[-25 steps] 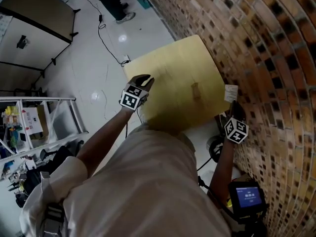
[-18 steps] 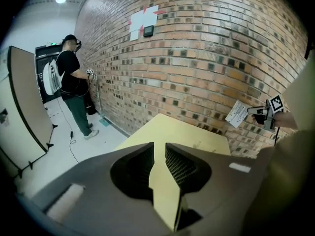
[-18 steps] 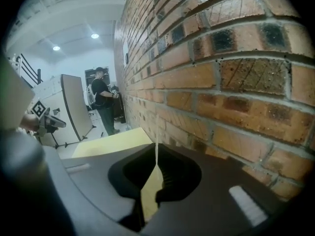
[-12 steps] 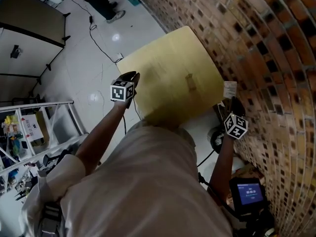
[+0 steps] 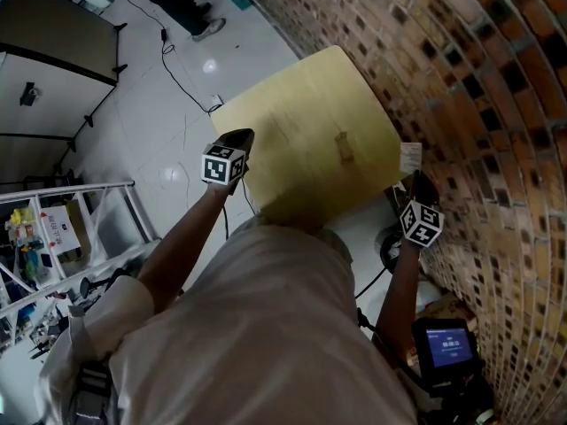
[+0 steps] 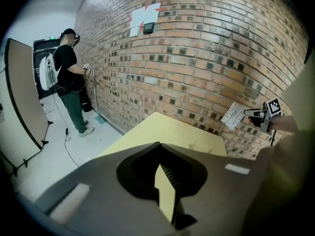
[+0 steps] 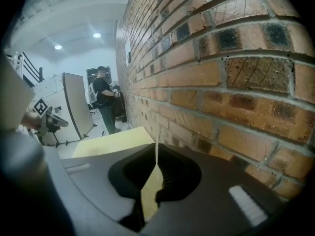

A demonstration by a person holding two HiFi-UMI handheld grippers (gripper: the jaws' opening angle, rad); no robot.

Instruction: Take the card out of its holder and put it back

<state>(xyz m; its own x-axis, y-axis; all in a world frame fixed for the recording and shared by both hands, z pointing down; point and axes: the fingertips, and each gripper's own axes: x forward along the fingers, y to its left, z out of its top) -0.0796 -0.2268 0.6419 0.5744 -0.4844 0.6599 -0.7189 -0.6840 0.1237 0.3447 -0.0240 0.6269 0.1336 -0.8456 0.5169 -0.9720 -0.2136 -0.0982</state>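
Brick wall [image 5: 478,104] flanks yellow table [image 5: 301,131]; right gripper [image 5: 415,181] pinches card [image 5: 412,160].

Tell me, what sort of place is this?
Probably an indoor lab or workshop rather than a home: a bare brick wall, a glossy white floor with cables trailing across it, and a cluttered metal rack off to one side.

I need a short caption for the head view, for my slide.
Right gripper holds a white card beside the brick wall; left gripper hovers at the yellow table's edge.
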